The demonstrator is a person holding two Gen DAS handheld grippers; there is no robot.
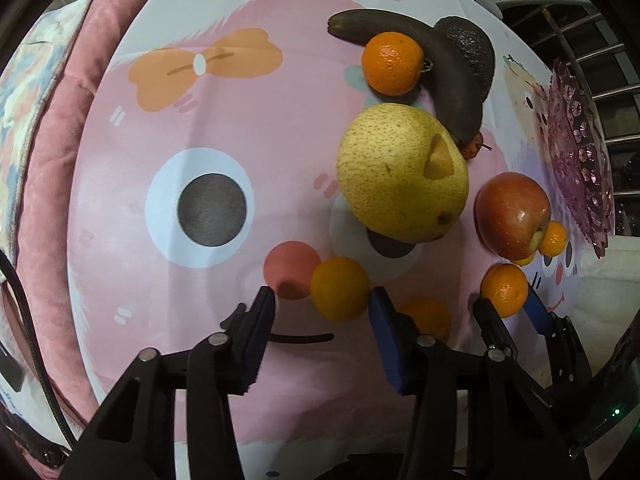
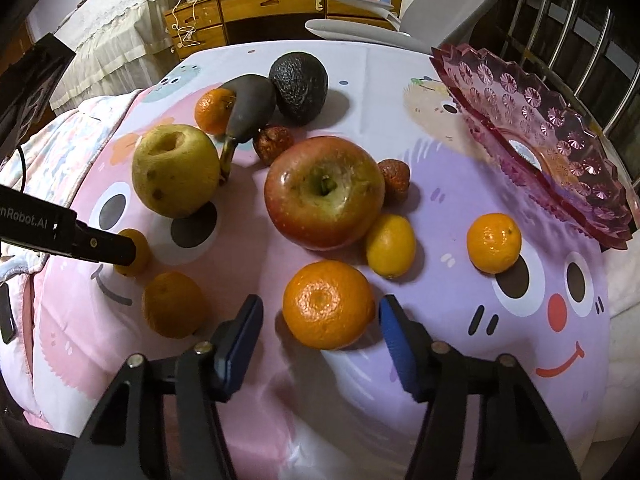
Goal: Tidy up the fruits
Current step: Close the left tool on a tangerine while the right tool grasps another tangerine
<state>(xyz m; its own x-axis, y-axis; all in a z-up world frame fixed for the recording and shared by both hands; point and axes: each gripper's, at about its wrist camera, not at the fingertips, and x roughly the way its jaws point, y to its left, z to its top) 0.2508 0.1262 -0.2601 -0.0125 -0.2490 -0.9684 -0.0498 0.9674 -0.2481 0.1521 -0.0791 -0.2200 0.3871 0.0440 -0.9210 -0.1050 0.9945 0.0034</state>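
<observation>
The left gripper (image 1: 322,298) has its jaws released, spread on either side of a small orange citrus fruit (image 1: 340,289) that lies on the cloth between the tips. The right gripper (image 2: 321,312) is likewise released, its jaws flanking a larger mandarin (image 2: 329,305) without clearly touching it.

Beyond them, the fruits are scattered over a bench covered by a cartoon-printed cloth (image 2: 460,184) in pink, lilac and white, with big round eyes and smiles. A red apple (image 2: 324,192) sits near the middle, a yellow pear (image 2: 176,170) to its left, and a dark banana (image 2: 250,108) and avocado (image 2: 298,86) farther back. A pink glass dish (image 2: 536,132) stands tilted at the cloth's right edge. Behind are a wooden dresser (image 2: 272,8), a lace-covered bed (image 2: 120,20), a grey chair (image 2: 452,4) and metal railings (image 2: 576,28).
</observation>
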